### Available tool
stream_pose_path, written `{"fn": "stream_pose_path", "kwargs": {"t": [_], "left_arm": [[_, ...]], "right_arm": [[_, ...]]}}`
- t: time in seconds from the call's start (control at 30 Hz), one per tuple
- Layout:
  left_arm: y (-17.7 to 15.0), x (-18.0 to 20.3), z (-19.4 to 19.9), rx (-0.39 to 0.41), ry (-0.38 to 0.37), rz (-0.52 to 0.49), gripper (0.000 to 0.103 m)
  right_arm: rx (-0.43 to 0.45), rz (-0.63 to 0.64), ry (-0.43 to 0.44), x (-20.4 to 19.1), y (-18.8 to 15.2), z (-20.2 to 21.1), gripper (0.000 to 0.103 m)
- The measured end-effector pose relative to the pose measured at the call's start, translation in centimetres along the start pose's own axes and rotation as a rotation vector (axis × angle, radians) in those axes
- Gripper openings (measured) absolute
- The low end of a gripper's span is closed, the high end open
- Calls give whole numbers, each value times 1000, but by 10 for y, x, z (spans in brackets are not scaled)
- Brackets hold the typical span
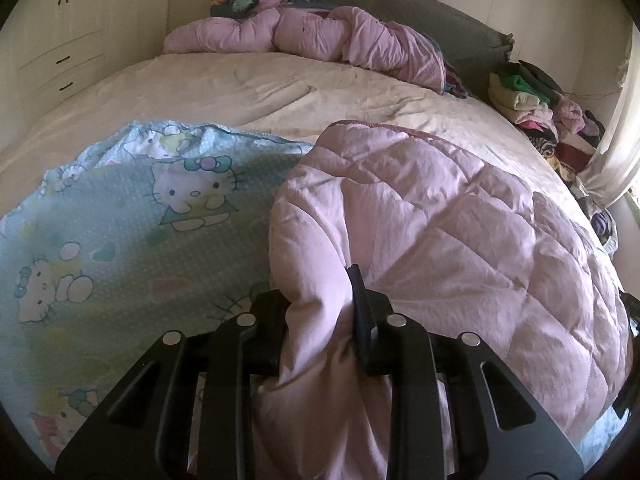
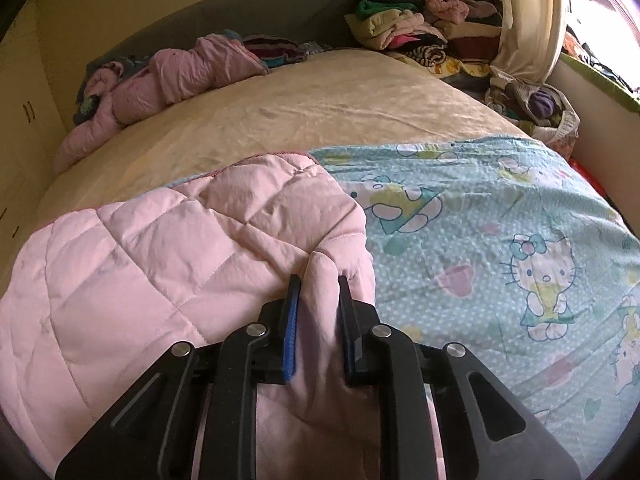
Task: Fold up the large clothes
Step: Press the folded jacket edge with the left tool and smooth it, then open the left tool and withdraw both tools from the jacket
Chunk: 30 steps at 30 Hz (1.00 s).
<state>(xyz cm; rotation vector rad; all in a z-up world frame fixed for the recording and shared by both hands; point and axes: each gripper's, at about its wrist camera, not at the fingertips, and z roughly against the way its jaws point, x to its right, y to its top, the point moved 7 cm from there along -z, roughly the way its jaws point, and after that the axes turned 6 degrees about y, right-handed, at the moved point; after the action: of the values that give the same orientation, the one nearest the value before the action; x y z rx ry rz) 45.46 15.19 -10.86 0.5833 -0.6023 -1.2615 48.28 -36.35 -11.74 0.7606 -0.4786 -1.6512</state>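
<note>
The pink quilt (image 1: 440,216) lies on the near end of the bed (image 1: 280,88), its quilted pink side turned up over its own pale blue cartoon-cat side (image 1: 132,208) — a fold already begun, with the pink flap's far edge running across the bed, side to side, between my two hands. From both of my tools the flap stretches forward and away, toward the headboard, so I judge the coming move is a carry along that line, both corners going together to keep the edge straight. My left tool (image 1: 320,304) pinches a bunched corner of pink fabric, jaws narrow, cloth squeezed between the fingers and spilling down behind them. My right tool (image 2: 318,300) does the same on the other corner — narrow, blue-padded fingers (image 2: 291,328) pressed on a thick gather. Neither hand looks nearer to the far edge; they sit about level with each other.
</note>
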Motion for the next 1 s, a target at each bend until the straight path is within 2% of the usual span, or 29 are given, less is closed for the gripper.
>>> {"fn": "stream_pose_path", "kwargs": {"t": [0.13, 0.37, 0.4, 0.43, 0.47, 0.53, 0.63, 0.7, 0.8, 0.9, 1.0], "left_arm": [[-1, -1, -1, -1, 0, -1, 19], [-1, -1, 2, -7, 10, -4, 22], [-2, -1, 3, -9, 15, -8, 23], [-3, -2, 4, -11, 22, -11, 29], [-4, -3, 6, -13, 42, -18, 33], [-7, -9, 14, -8, 70, -9, 47], [-7, -13, 29, -1, 84, 15, 58], [-8, -6, 47, 25, 88, -6, 65], [-10, 15, 75, 64, 75, -50, 75], [-18, 47, 99, 93, 11, -110, 84], [-30, 74, 108, 86, -38, -174, 84]], "right_arm": [[-8, -10, -2, 1, -3, -2, 21], [-30, 33, -59, -1, -6, 3, 34], [-37, 28, -68, 0, -6, 6, 42], [-36, 20, -80, 2, -6, 10, 54], [-29, 17, -89, 3, -6, 15, 59], [35, 47, -94, -2, -4, 38, 77], [137, 140, -114, -20, -4, 71, 82], [175, 187, -65, -36, -9, 90, 82], [182, 216, 28, -58, -18, 105, 82], [143, 233, 142, -87, -29, 112, 82], [109, 262, 200, -109, -39, 113, 82]]}}
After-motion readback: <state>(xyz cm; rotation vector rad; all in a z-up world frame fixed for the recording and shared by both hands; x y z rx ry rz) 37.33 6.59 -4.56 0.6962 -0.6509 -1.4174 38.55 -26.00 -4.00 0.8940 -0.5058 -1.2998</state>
